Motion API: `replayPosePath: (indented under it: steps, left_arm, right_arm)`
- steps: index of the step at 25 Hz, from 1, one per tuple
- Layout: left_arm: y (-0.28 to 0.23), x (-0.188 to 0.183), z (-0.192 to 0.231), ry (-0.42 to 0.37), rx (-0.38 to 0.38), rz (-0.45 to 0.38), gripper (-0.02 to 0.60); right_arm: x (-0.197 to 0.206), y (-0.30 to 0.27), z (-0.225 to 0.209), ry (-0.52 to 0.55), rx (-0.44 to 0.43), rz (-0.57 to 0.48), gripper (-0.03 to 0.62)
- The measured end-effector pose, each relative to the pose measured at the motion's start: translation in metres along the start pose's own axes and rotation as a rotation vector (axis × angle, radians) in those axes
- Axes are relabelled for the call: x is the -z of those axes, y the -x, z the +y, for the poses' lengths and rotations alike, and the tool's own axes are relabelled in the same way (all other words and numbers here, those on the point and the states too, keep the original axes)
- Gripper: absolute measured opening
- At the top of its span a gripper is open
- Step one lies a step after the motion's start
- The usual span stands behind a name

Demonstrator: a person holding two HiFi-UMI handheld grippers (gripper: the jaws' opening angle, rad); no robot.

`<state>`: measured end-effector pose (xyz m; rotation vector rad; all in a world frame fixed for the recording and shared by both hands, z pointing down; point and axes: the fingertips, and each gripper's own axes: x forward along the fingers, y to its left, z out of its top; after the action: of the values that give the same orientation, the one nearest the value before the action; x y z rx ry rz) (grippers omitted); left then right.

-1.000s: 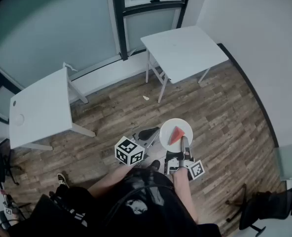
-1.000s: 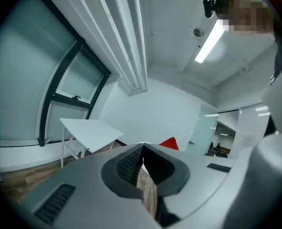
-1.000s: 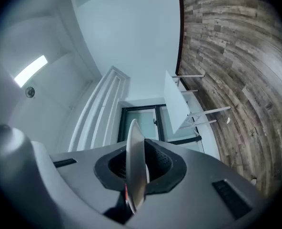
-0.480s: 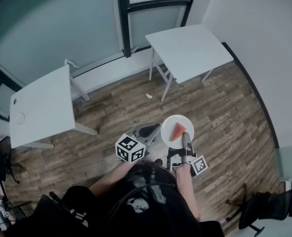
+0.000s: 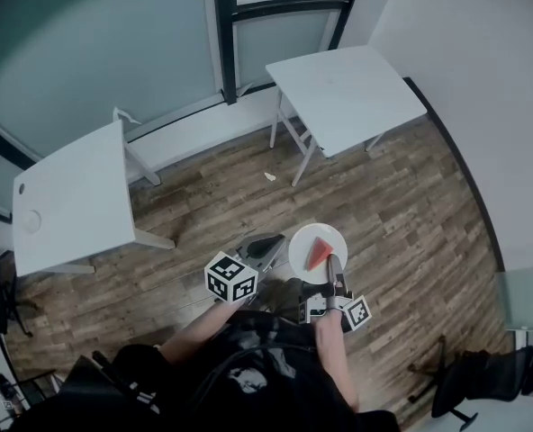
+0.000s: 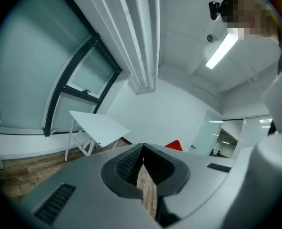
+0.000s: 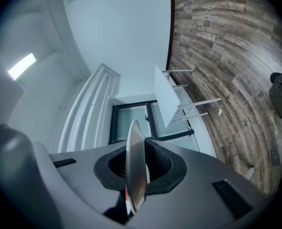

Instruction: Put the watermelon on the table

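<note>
Right now my right gripper [image 5: 333, 264] pinches the plate [image 5: 301, 241] carrying watermelon [image 5: 318, 253]; my left gripper [image 5: 266, 245] is closed, empty.

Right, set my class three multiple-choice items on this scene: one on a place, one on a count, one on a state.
1. Where is the watermelon slice?
A on the floor
B on a plate
C on a table

2. How many white tables show in the head view?
A one
B two
C three

3. How do the left claw's jaws stand?
A together, nothing between them
B shut on the plate
C wide apart

Answers:
1 B: the red slice lies on the plate, which the right claw grips by its rim.
2 B: one stands at left, one at upper right.
3 A: the left gripper view shows its pads meeting with nothing held.
</note>
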<state>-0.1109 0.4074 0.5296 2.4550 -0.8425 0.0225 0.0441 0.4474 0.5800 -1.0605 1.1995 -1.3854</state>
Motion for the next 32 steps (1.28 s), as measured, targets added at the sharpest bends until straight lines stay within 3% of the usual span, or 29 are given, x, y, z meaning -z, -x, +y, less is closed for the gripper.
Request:
replayPosePath:
  steps: [7,12,19,26,32]
  left_arm:
    - [-0.050,-0.001,0.025,0.050,-0.009,0.041,0.006]
    - [-0.112,-0.046,0.042,-0.036,-0.018,0.009,0.006]
    - [-0.189,-0.090,0.047,-0.069,-0.064,-0.058,0.006]
    - [-0.225,-0.090,0.083,-0.009,-0.101,-0.028,0.006]
    - [-0.260,-0.129,0.140,-0.003,-0.113,-0.031,0.006]
  right_arm:
    - [-0.032,-0.043,-0.013,-0.024,0.033,-0.006,0.035]
    - [-0.068,-0.106,0.009,-0.003,-0.015,0.034,0.035]
    - [-0.125,-0.173,0.022,-0.014,-0.055,0.063,0.035]
    - [-0.137,-0.221,-0.001,-0.108,-0.022,0.092,0.035]
    - [-0.143,-0.284,-0.007,-0.086,0.003,0.101,0.035]
